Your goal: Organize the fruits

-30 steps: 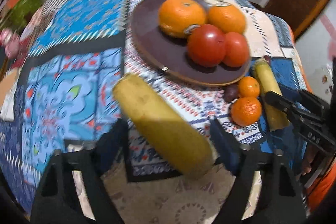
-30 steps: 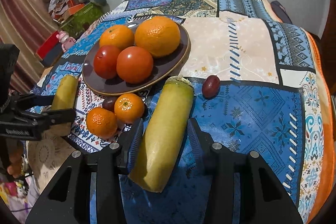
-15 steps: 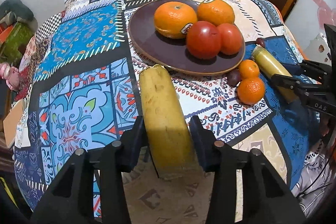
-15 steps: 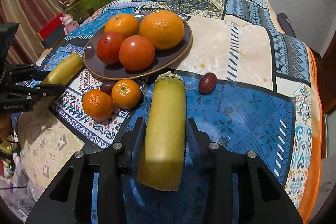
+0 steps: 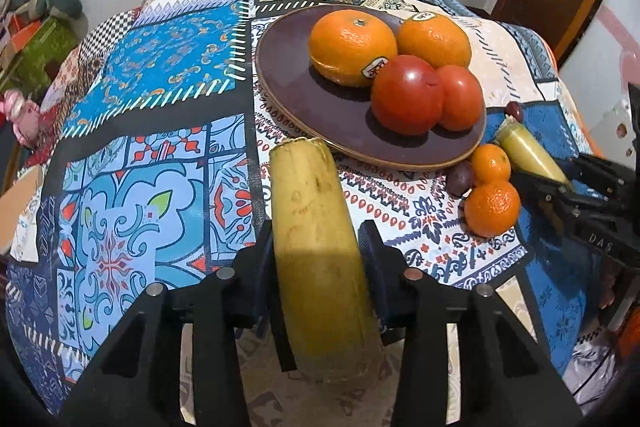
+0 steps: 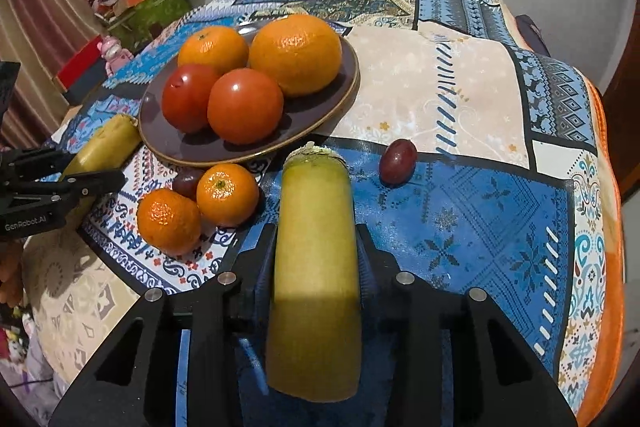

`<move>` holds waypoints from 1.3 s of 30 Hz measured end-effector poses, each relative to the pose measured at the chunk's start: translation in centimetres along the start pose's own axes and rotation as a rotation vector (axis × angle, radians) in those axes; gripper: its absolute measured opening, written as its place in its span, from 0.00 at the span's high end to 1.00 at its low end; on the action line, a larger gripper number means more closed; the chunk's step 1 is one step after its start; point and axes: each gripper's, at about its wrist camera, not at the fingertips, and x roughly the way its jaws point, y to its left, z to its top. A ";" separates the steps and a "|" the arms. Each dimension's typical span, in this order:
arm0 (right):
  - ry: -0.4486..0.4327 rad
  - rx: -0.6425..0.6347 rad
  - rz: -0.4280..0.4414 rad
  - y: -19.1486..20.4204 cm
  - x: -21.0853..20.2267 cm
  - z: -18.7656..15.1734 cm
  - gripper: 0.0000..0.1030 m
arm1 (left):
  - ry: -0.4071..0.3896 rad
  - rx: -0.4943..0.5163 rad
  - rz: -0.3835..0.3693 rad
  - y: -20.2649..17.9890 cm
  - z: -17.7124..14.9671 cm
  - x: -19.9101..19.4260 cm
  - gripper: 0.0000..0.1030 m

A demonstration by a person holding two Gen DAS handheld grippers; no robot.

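Worktop: covered by a patchwork cloth in blue, cream and orange panels.
Plate: dark brown, round, on the cloth; held two oranges and two tomatoes, all touching one another.
Left gripper: closed on the left banana; fingers pressed against both its sides.
Right gripper: closed on the right banana, fingers against both sides.
Left banana: yellow, cut end pointing at the plate's near rim and just short of it; whether it rested on the cloth could not be told.
Right banana: greener yellow, cut end pointing toward the plate, close to its rim.
Oranges: one with a sticker on its side, the other with a sticker on top; both at the back of the plate.
Tomatoes: red, two side by side at the plate's front, the second touching the first.
Tangerines: two on the cloth just beside the plate, between the bananas, touching; second nearer the camera.
Grapes: one dark red, alone on the blue panel right of the right banana; another tucked between the tangerines and the plate.
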 end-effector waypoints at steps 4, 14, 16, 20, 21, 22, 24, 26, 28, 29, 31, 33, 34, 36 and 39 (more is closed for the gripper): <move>-0.004 0.018 0.024 -0.3 -0.3 -0.2 0.67 | 0.005 -0.012 -0.010 0.1 0.0 -0.8 0.64; -0.009 0.051 0.035 -1.0 -1.5 -0.5 0.67 | -0.054 0.009 0.022 -0.4 -0.9 -3.1 0.65; -0.015 0.049 0.036 -1.0 -1.8 -0.3 0.67 | -0.066 -0.004 0.017 -0.3 -0.7 -3.5 0.65; -0.040 0.050 0.048 -0.8 -2.5 0.3 0.67 | -0.088 -0.022 0.008 0.0 -0.1 -4.2 0.65; -0.046 0.046 0.050 -0.7 -2.7 0.5 0.67 | -0.094 -0.026 0.006 0.0 0.1 -4.3 0.65; -0.054 0.039 0.050 -0.5 -3.0 0.7 0.67 | -0.100 -0.033 0.005 0.1 0.3 -4.5 0.65; -0.064 0.028 0.051 -0.1 -3.2 1.2 0.67 | -0.107 -0.044 -0.001 0.2 0.8 -4.7 0.65; -0.077 0.025 0.056 0.2 -3.5 1.8 0.67 | -0.123 -0.057 -0.009 0.4 1.3 -5.0 0.65; -0.089 0.029 0.066 0.5 -3.7 2.5 0.67 | -0.140 -0.060 -0.014 0.5 1.8 -5.3 0.65; -0.096 0.030 0.068 0.7 -3.7 2.8 0.67 | -0.147 -0.058 -0.020 0.5 2.0 -5.4 0.65; -0.105 0.029 0.072 0.9 -3.7 3.5 0.67 | -0.162 -0.058 -0.027 0.4 2.6 -5.6 0.65; -0.118 0.029 0.072 1.3 -3.6 4.0 0.67 | -0.176 -0.059 -0.032 0.4 3.3 -5.6 0.65; -0.123 0.029 0.078 1.5 -3.5 4.4 0.67 | -0.180 -0.063 -0.034 0.4 3.6 -5.6 0.65; -0.129 0.028 0.085 1.8 -3.4 4.9 0.67 | -0.185 -0.071 -0.045 0.5 4.1 -5.5 0.65; -0.139 0.028 0.090 2.3 -3.0 5.9 0.67 | -0.185 -0.080 -0.050 0.6 5.0 -5.0 0.65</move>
